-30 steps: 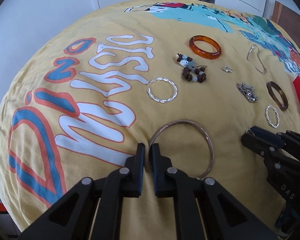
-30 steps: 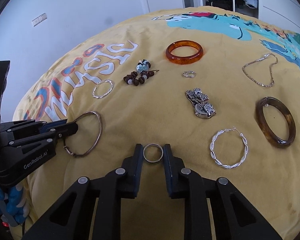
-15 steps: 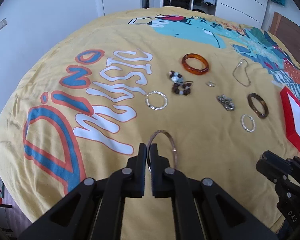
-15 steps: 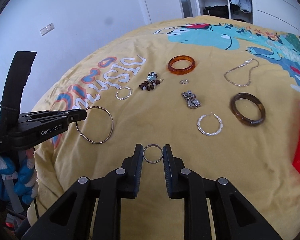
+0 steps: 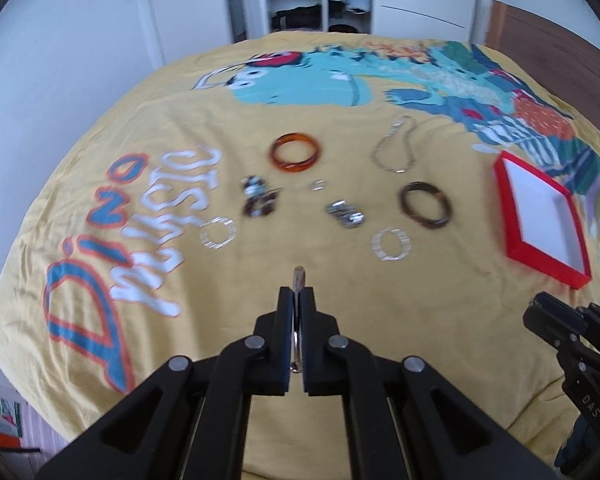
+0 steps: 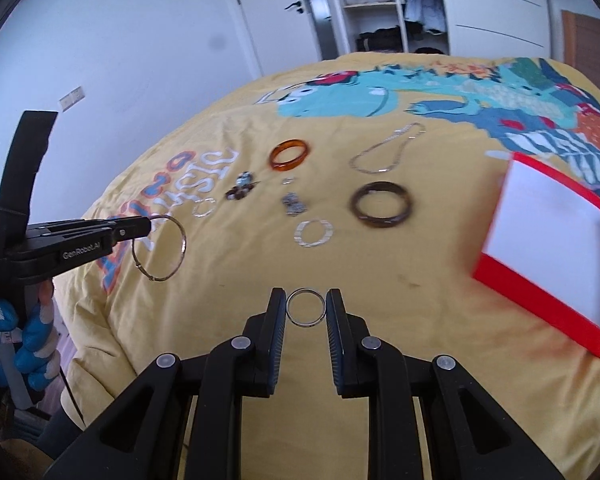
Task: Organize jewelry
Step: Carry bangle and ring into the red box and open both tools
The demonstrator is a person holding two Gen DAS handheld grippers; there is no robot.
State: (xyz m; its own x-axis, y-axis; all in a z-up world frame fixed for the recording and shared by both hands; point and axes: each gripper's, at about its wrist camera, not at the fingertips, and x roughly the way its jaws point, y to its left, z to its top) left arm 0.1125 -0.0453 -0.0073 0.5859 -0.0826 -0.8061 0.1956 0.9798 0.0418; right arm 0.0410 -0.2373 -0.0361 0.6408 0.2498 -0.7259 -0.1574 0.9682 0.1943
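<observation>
Lighting: bright, even, diffuse daylight; shadows faint. Optics: strong fisheye bending, black vignette at corners. Blur: left wrist view smeared across the jewellery on the yellow bedspread [image 5: 260, 292]; right wrist view sharper, red tray [image 6: 540, 304] blurred at its edge. Glare: none.

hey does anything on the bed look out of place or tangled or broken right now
Nothing looks broken. The silver chain piece lies bunched in a heap, and the beaded bracelet is clumped rather than laid out. The red tray sits askew on the bedspread, holding nothing visible.
</observation>
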